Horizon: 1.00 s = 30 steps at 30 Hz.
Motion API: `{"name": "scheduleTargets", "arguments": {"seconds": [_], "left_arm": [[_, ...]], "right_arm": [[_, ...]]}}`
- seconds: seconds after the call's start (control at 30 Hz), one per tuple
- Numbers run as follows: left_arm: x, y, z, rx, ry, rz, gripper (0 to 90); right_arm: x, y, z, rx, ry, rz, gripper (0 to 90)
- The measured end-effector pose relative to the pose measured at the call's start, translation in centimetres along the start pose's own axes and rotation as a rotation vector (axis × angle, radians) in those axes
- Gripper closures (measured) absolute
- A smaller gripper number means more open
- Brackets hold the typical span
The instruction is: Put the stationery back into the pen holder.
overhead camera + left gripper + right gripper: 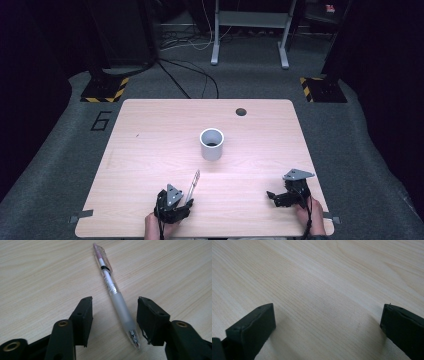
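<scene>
Both black hand-held grippers sit at the table's near edge in the high view, the left gripper (186, 201) by a clear plastic pen (193, 183), the right gripper (274, 196) well apart. Left gripper view: its jaws stand spread, the pen (117, 298) lying between them untouched. Right gripper view: wide-open jaws flank bare pale wooden table (324, 290).

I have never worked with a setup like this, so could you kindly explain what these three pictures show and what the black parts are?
A person sits at a wooden table with a hand-held two-jaw gripper in each hand. The high view looks down from above: the left gripper and right gripper near the front edge, a white cup in the middle. The other two pictures come from cameras riding on the grippers, so the black parts are their jaws. The left gripper's open jaws straddle a pen lying flat, not yet gripped. The right gripper is open over bare wood, holding nothing.
</scene>
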<state>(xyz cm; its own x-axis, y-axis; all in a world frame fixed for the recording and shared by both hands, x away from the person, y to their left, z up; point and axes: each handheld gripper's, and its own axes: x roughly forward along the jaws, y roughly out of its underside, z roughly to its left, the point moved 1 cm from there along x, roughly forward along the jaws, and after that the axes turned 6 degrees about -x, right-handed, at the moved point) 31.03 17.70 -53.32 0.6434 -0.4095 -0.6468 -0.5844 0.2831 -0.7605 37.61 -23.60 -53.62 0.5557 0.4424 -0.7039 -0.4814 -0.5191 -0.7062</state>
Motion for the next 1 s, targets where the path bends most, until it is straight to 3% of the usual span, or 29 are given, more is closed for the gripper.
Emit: {"name": "scheduleTargets", "arguments": {"seconds": [0.33,0.7,0.8,1.0], "left_arm": [[-0.35,0.32,-0.14,0.0,0.009,-0.005,61.0],[-0.61,0.55,0.19,0.004,-0.01,-0.013,77.0],[-0.65,0.54,0.14,0.021,-0.009,-0.008,79.0],[-0.49,0.41,0.57,0.019,-0.011,-0.016,80.6]], "right_arm": [[0.0,0.0,0.01,0.0,0.0,0.0,0.0],[0.0,0.01,0.11,0.01,0.003,0.0,0.0],[0.0,0.01,0.11,0.01,0.003,0.0,0.0],[-0.01,0.01,0.09,0.008,0.001,0.001,0.0]]}}
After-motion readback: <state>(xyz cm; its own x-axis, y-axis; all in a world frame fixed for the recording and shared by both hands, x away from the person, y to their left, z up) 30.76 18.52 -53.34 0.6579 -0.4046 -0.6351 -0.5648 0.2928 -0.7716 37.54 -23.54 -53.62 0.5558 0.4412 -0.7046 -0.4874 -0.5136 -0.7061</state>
